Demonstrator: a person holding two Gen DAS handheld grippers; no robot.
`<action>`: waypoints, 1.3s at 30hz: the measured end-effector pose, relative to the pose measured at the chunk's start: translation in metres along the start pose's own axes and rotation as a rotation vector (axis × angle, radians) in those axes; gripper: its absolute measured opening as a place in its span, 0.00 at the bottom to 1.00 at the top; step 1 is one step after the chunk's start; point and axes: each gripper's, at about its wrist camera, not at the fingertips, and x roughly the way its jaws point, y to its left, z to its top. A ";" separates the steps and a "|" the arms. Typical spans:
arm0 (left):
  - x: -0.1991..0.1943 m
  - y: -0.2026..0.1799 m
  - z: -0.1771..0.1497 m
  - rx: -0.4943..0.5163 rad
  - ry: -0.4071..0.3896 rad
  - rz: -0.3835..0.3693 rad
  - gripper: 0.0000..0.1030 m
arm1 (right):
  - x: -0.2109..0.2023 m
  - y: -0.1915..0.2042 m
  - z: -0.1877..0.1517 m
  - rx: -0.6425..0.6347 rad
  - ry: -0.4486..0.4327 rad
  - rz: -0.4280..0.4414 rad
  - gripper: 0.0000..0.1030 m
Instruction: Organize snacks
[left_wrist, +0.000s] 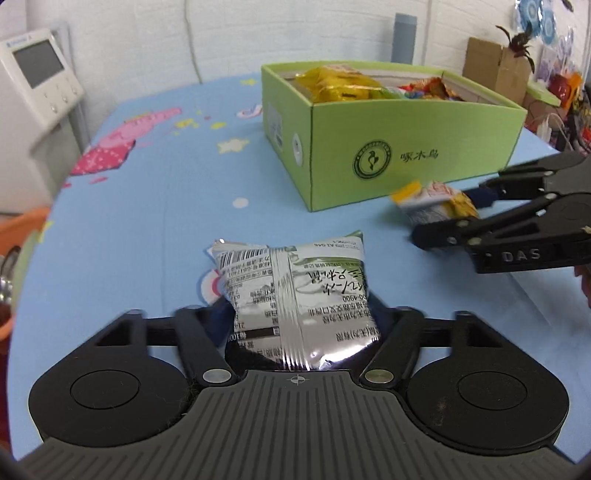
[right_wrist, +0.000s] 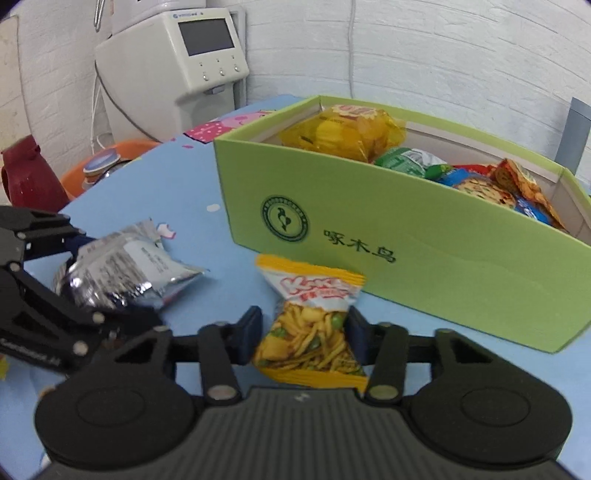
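A silver foil snack packet (left_wrist: 295, 288) lies on the blue cartoon tablecloth (left_wrist: 147, 229) with its printed back up. My left gripper (left_wrist: 301, 314) is shut on its near half, a pad pressing each side. From the right wrist view the same packet (right_wrist: 125, 269) shows crumpled in the left gripper (right_wrist: 110, 277). My right gripper (right_wrist: 304, 325) is shut on a yellow packet of mixed crisps and peas (right_wrist: 314, 288), pinching its middle into a waist. That packet (left_wrist: 436, 201) and the right gripper (left_wrist: 447, 216) sit just in front of the green cardboard box (right_wrist: 443, 266), which holds several snack bags.
The green box (left_wrist: 406, 155) stands open-topped at the back right of the table. A white machine with a screen (right_wrist: 199, 48) stands beyond the table's far edge, with an orange basin (right_wrist: 110, 158) and a dark red jug (right_wrist: 26, 173) beside it. A brown carton (left_wrist: 495, 70) sits behind the box.
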 end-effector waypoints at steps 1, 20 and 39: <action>-0.003 0.002 0.001 -0.028 0.006 -0.022 0.45 | -0.005 -0.003 -0.003 0.009 0.006 0.007 0.40; 0.032 -0.041 0.188 -0.058 -0.155 -0.185 0.44 | -0.036 -0.113 0.100 0.084 -0.123 -0.110 0.46; -0.027 -0.085 0.134 -0.092 -0.273 -0.072 0.87 | -0.120 -0.107 0.028 0.162 -0.292 -0.093 1.00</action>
